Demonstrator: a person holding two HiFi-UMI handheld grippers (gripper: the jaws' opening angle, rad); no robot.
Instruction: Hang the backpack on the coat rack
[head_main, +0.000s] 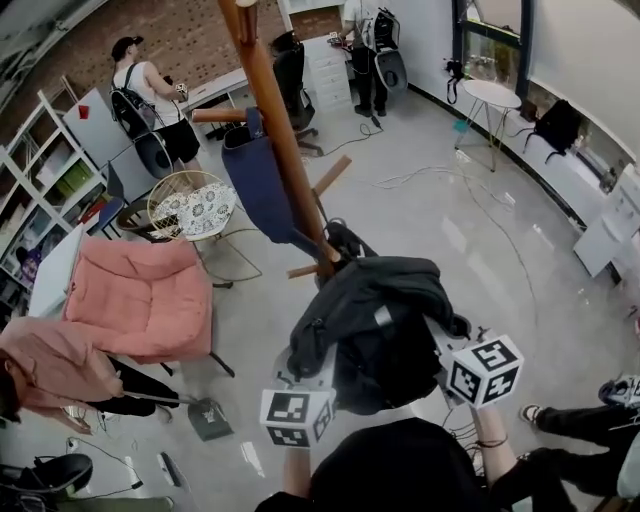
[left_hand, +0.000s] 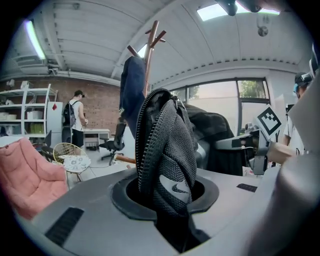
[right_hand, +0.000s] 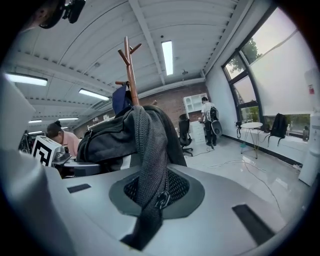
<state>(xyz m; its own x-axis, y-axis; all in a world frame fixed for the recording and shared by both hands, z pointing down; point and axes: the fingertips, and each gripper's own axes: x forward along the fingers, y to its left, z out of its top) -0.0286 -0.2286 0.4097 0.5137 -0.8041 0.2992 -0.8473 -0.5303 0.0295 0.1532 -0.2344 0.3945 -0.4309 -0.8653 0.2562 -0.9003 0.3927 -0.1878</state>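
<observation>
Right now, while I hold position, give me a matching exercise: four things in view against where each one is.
Things:
1. backpack
2. blue cloth
3. pink chair
4. round table

Places:
A. hanging on the rack
B. gripped by its straps in the left gripper and right gripper
C. near the window
D. on the floor, left of the rack in the head view

Pairs: 1-B, 2-A, 3-D, 4-C

Blk backpack, brown coat rack, navy bag — pink chair, floral-print cushion
</observation>
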